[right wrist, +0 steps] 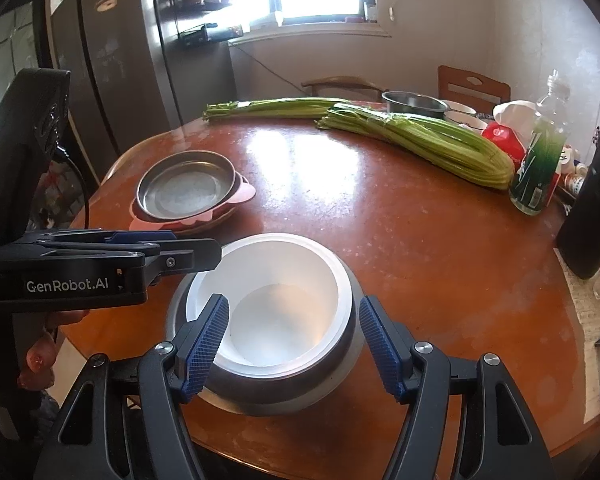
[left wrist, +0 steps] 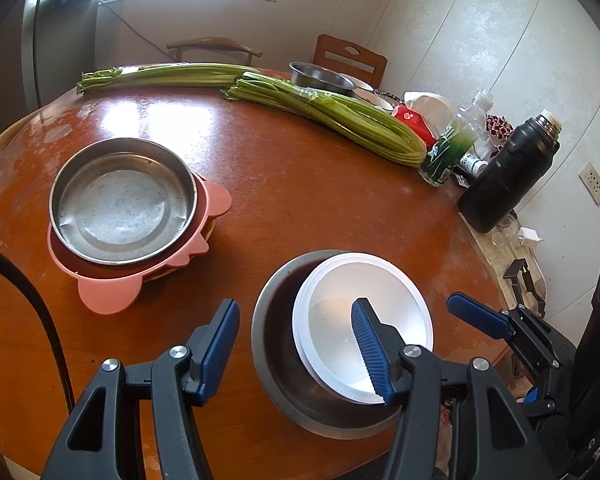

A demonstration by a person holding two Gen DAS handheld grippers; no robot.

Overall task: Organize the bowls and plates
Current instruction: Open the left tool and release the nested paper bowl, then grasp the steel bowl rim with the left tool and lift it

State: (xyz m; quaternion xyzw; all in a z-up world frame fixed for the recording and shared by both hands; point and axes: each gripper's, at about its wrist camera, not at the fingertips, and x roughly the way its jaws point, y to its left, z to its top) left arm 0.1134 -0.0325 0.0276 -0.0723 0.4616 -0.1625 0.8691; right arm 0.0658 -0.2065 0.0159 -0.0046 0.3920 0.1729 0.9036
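Nearest me, both claws, left claw (left wrist: 296, 344) and right claw (right wrist: 294, 346), hang spread and empty over the white bowl (right wrist: 278, 312) nested in its steel bowl (right wrist: 340, 376), plates (left wrist: 120, 208) stacked left, far steel bowl (left wrist: 320, 76) unsorted.

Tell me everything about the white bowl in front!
The white bowl is round, smooth and plain, maybe plastic or ceramic, and looks empty. It stands upright inside a wider metal bowl, pushed toward one side in the left wrist view, near the front edge of the brown table. The right gripper has one finger on each side of it, not clearly pressing.
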